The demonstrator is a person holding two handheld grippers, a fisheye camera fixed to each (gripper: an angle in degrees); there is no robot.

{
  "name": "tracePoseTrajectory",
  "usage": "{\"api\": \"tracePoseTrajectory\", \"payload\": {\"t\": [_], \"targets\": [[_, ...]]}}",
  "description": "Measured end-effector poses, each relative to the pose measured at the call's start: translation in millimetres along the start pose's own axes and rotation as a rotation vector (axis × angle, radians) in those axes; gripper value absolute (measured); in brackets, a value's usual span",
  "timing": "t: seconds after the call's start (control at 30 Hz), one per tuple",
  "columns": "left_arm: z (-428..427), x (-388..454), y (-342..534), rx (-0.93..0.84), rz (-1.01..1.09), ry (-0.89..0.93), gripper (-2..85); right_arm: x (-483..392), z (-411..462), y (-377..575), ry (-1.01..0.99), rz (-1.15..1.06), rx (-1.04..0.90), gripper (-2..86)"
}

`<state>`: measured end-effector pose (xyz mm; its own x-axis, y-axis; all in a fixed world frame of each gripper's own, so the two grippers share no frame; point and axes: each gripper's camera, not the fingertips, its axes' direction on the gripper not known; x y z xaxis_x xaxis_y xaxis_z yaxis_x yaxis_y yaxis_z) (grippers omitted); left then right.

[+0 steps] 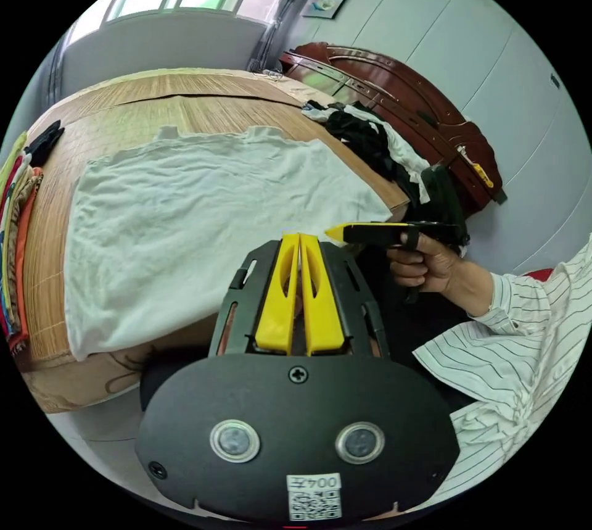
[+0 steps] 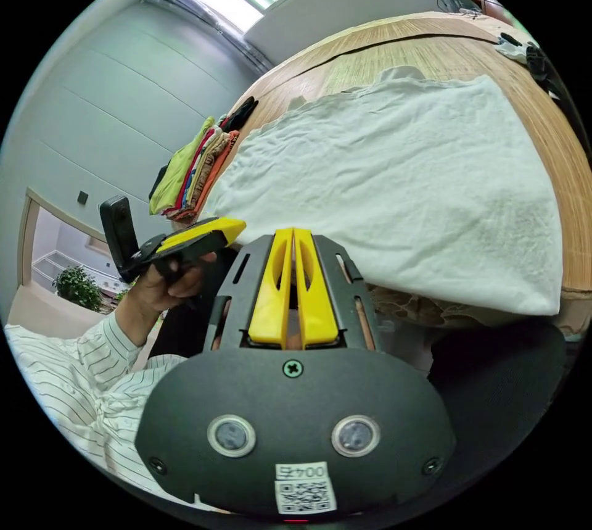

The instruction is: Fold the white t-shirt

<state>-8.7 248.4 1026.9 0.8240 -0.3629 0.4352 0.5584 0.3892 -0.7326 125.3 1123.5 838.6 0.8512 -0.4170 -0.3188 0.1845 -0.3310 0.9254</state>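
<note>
Left gripper view: one white t-shirt (image 1: 203, 227), two closed hand-held grippers (image 1: 300, 240).

In the right gripper view, the right gripper (image 2: 293, 234) pointed with its yellow jaws together at the white t-shirt (image 2: 407, 184) spread on the bamboo mat (image 2: 370, 55), while the left gripper (image 2: 231, 224) hovered beside a stack of folded clothes (image 2: 191, 172).

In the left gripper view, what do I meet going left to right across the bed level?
Stack of folded colourful clothes → white t-shirt spread flat → dark clothes pile → right gripper in the person's hand → striped sleeve.
</note>
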Motion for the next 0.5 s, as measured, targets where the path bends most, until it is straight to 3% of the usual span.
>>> {"api": "tracePoseTrajectory", "payload": {"t": [0.13, 0.27, 0.4, 0.5], "targets": [[64.5, -20.0, 8.8, -0.108, -0.036, -0.020, 0.1, 13.1, 19.6, 2.4, 0.032, 0.033, -0.033, -0.7], [61.2, -41.0, 4.9, -0.092, -0.069, 0.021, 0.0, 20.4, 21.7, 6.9, -0.025, 0.057, -0.021, -0.7], [19.6, -40.9, -18.1, -0.021, -0.018, -0.058, 0.0, 22.3, -1.4, 7.2, -0.002, 0.062, 0.065, -0.7], [33.6, -82.8, -20.0, -0.093, -0.086, -0.095, 0.1, 53.2, -7.7, 10.8, 0.057, 0.169, 0.074, -0.7]]}}
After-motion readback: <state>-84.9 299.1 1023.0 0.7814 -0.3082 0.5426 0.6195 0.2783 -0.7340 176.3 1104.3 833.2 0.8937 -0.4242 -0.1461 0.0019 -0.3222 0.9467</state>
